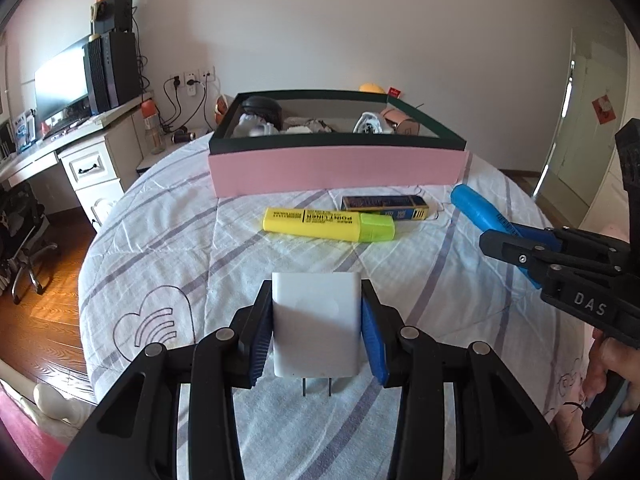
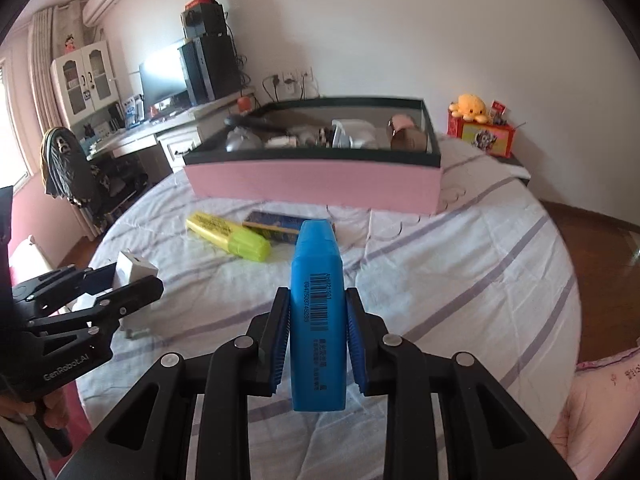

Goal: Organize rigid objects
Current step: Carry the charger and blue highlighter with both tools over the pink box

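My left gripper [image 1: 317,304] is shut on a white plug adapter [image 1: 316,320], its two prongs pointing back toward the camera, just above the bedspread. My right gripper [image 2: 318,308] is shut on a blue highlighter [image 2: 318,320], held lengthwise with its cap pointing away. In the left wrist view that blue highlighter [image 1: 484,210] and the right gripper [image 1: 490,240] show at the right. In the right wrist view the left gripper [image 2: 140,276] with the adapter [image 2: 134,266] sits at the left. A yellow highlighter [image 1: 320,222] and a dark blue flat box [image 1: 386,207] lie on the bed before the pink box [image 1: 340,168].
The pink box with a dark rim [image 2: 316,182] holds several objects and stands at the far side of the striped bedspread [image 2: 460,260]. A desk with a monitor [image 1: 60,80] is at the left, with an office chair [image 1: 24,240]. A yellow plush toy [image 2: 472,108] sits on a red box at the right.
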Tool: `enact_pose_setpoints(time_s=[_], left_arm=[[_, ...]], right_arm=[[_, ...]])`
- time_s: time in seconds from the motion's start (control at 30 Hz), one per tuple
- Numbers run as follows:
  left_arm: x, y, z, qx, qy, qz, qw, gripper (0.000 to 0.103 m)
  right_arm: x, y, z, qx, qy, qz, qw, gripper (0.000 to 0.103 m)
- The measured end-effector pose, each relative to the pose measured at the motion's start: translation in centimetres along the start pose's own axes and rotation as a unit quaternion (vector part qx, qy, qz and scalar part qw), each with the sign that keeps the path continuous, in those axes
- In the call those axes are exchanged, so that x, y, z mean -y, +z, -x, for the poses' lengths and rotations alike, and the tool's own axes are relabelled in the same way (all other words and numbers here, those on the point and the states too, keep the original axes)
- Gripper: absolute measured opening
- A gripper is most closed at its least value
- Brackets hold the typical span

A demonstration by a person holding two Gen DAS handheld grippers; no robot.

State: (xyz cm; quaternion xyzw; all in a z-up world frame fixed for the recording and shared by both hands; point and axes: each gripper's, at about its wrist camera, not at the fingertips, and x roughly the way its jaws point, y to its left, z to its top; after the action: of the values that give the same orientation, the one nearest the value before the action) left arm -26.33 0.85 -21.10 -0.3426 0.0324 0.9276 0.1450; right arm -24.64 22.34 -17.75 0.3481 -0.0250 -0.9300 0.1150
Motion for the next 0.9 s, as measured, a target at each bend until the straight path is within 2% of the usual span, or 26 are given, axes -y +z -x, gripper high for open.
enact_pose_setpoints(time_s=[0.33, 0.57, 0.77, 0.9], left_arm=[[0.5, 3.3, 4.7, 0.062, -0.008, -0.006, 0.9980, 0.040], [1.1, 6.0, 9.3, 0.130, 0.010, -0.008, 0.9914, 0.040], [1.3, 7.7, 13.1, 0.181, 0.041, -0.011, 0.9826, 0.040], [1.2, 8.4, 14.6, 0.205, 0.089, -0.009, 0.9746, 0.040]], right_arm=[[-1.3, 2.6, 5.6, 0.073, 0.009, 0.004, 0.997, 0.027], [-3.1, 4.6, 9.8, 0.124, 0.008, 0.028, 0.992, 0.027], [-4.3, 5.9, 12.6, 0.159, -0.002, 0.048, 0.986, 0.027], [-5.0, 6.5, 13.8, 0.175, -0.018, 0.061, 0.982, 0.027]])
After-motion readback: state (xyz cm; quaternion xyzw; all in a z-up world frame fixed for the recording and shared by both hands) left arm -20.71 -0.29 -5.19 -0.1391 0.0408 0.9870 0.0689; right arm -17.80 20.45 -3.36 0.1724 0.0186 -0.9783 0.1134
